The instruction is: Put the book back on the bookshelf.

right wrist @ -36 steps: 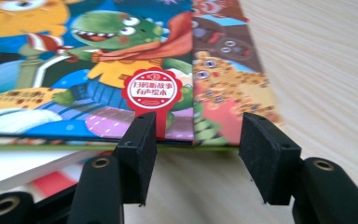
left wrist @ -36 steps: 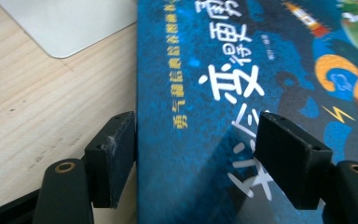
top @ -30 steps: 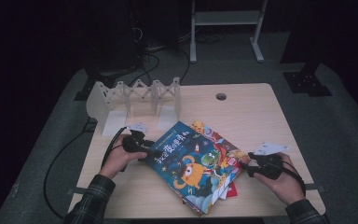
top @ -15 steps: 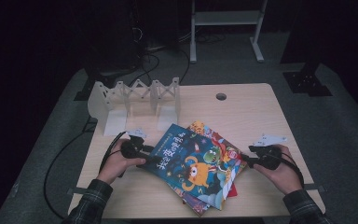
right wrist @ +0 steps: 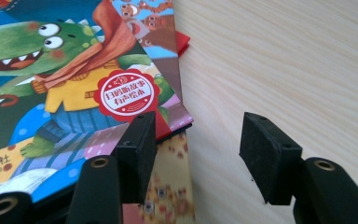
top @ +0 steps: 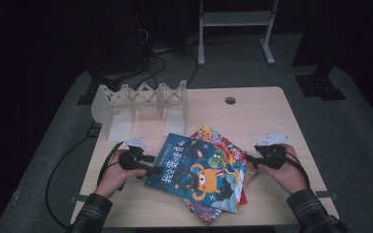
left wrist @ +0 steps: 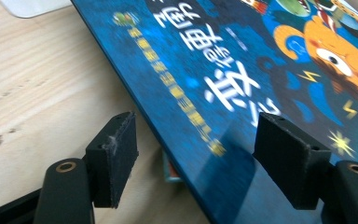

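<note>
Left gripper view: blue book [left wrist: 242, 70] edge lies between left claw [left wrist: 205, 158] pads.

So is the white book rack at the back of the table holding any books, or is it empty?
Empty. The white rack stands upright with bare slots; the picture books lie stacked flat on the table in front of it.

The left gripper [left wrist: 193, 163] has its two black jaws spread wide, one over the wooden table [left wrist: 37, 88], the other over the blue picture book [left wrist: 242, 70]; the book's near edge runs between them, untouched by either pad, raised slightly off the wood
</note>
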`<state>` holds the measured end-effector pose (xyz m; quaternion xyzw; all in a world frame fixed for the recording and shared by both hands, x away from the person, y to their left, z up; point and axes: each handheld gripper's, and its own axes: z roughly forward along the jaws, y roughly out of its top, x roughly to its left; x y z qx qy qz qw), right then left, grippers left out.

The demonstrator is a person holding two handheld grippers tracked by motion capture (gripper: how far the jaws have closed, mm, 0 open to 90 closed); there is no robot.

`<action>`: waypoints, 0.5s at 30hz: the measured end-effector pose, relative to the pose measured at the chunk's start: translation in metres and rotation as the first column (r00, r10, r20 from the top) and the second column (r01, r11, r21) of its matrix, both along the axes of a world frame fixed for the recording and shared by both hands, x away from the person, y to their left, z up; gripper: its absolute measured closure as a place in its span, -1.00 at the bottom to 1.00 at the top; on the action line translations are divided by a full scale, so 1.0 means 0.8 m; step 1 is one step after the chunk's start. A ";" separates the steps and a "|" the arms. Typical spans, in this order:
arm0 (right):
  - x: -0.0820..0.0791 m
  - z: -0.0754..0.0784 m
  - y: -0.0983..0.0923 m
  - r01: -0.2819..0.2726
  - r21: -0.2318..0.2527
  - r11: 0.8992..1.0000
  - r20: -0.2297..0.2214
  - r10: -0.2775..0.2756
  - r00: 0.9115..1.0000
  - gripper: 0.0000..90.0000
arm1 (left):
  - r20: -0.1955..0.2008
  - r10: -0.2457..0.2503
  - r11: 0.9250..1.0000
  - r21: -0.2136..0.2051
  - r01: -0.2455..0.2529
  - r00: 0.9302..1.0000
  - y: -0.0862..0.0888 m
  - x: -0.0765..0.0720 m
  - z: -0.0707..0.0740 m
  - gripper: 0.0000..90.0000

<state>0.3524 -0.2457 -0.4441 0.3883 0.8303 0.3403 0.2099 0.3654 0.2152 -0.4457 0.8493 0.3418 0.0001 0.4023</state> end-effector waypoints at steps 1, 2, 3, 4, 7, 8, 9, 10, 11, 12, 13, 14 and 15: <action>0.003 -0.001 0.003 -0.002 -0.002 1.000 0.000 0.002 1.000 -0.02 | -0.003 0.011 1.000 0.003 -0.011 1.000 0.002 0.001 -0.001 -0.39; 0.006 -0.001 0.005 -0.004 -0.008 1.000 0.001 0.004 1.000 -0.03 | -0.008 0.022 1.000 -0.003 -0.022 1.000 0.004 0.004 -0.002 -0.40; 0.009 -0.003 0.009 -0.004 -0.012 1.000 0.002 0.004 1.000 -0.03 | -0.010 0.031 0.999 -0.007 -0.031 0.999 0.005 0.005 -0.003 -0.42; 0.011 -0.004 0.010 -0.004 -0.005 1.000 0.005 0.004 1.000 -0.03 | -0.014 0.041 0.999 -0.009 -0.041 0.999 0.007 0.007 -0.003 -0.43; 0.013 -0.003 0.013 0.003 0.005 1.000 0.000 -0.003 1.000 -0.08 | -0.045 0.054 0.998 -0.036 -0.056 0.998 0.012 0.013 -0.007 -0.46; 0.011 -0.002 0.012 -0.004 0.021 1.000 -0.007 0.004 1.000 -0.11 | -0.051 0.051 0.998 -0.038 -0.053 0.997 0.012 0.014 -0.008 -0.47; 0.009 0.000 0.012 -0.011 0.036 0.999 -0.016 0.011 1.000 -0.12 | -0.060 0.049 0.998 -0.045 -0.052 0.997 0.012 0.014 -0.009 -0.48; 0.005 0.002 0.011 -0.015 0.061 0.998 -0.023 0.017 1.000 -0.11 | -0.062 0.047 0.997 -0.054 -0.051 0.997 0.013 0.013 -0.010 -0.48; 0.000 0.003 0.011 -0.026 0.075 0.997 -0.027 0.028 0.999 -0.11 | -0.064 0.045 0.997 -0.057 -0.049 0.997 0.013 0.012 -0.011 -0.47; -0.006 0.005 0.012 -0.036 0.079 0.996 -0.028 0.038 0.999 -0.11 | -0.065 0.044 0.998 -0.052 -0.047 0.997 0.013 0.012 -0.011 -0.47; -0.012 0.005 0.013 -0.047 0.085 0.995 -0.032 0.050 0.998 -0.06 | -0.067 0.045 0.997 -0.054 -0.048 0.997 0.013 0.011 -0.012 -0.47; -0.018 0.005 0.014 -0.051 0.087 0.995 -0.025 0.054 0.998 -0.04 | -0.073 0.043 0.997 -0.057 -0.047 0.996 0.013 0.011 -0.013 -0.47; -0.023 0.005 0.014 -0.059 0.085 0.995 -0.024 0.061 0.998 -0.04 | -0.079 0.045 0.997 -0.059 -0.050 0.996 0.013 0.011 -0.014 -0.47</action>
